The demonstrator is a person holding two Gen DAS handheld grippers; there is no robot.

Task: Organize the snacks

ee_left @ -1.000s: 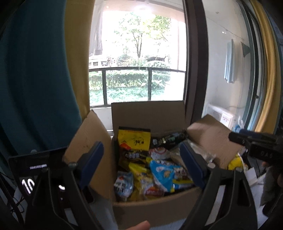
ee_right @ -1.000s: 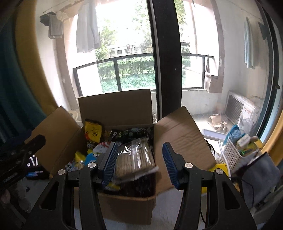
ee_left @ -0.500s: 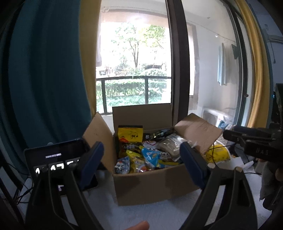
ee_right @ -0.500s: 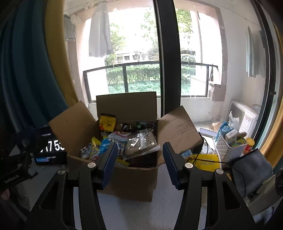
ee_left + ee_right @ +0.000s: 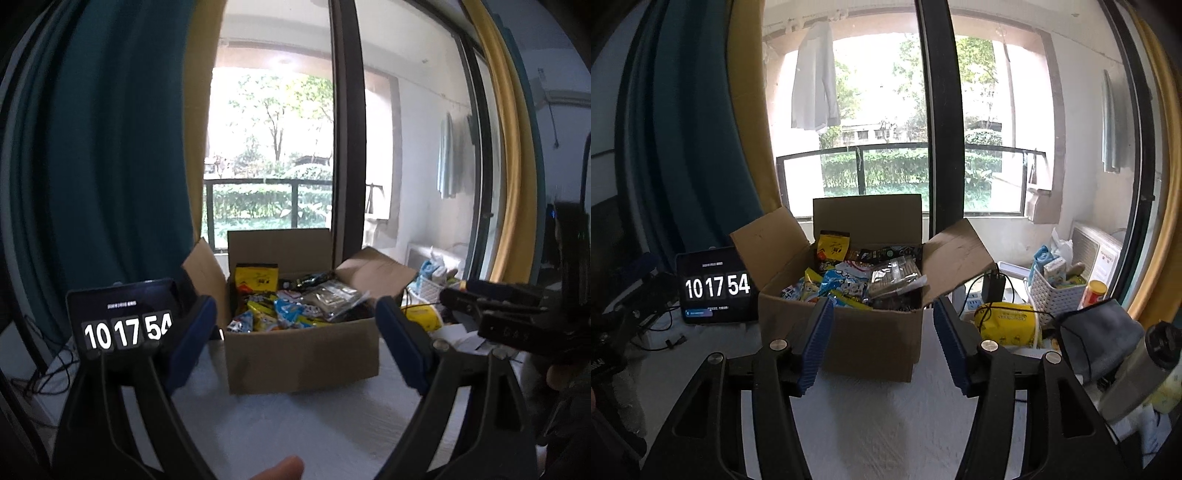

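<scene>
An open cardboard box (image 5: 303, 354) (image 5: 875, 339) stands on the white table, full of several snack packs: a yellow bag (image 5: 256, 280) (image 5: 833, 249) upright at the back, blue packs (image 5: 842, 286) in the middle, a clear pack of biscuits (image 5: 328, 297) (image 5: 895, 278) on top at the right. My left gripper (image 5: 295, 339) is open and empty, well back from the box. My right gripper (image 5: 882, 339) is open and empty, also short of the box. The right gripper shows in the left wrist view (image 5: 517, 317) at the right.
A tablet showing a clock (image 5: 125, 325) (image 5: 716, 286) stands left of the box. Right of it lie a yellow pack (image 5: 1008, 323), a white basket of items (image 5: 1052, 291), a grey cloth (image 5: 1097, 339) and cables. Window and curtains are behind.
Both grippers have pulled back and up from the box, which now looks smaller and farther. The clear biscuit pack that was between the right fingers lies on top in the box.
</scene>
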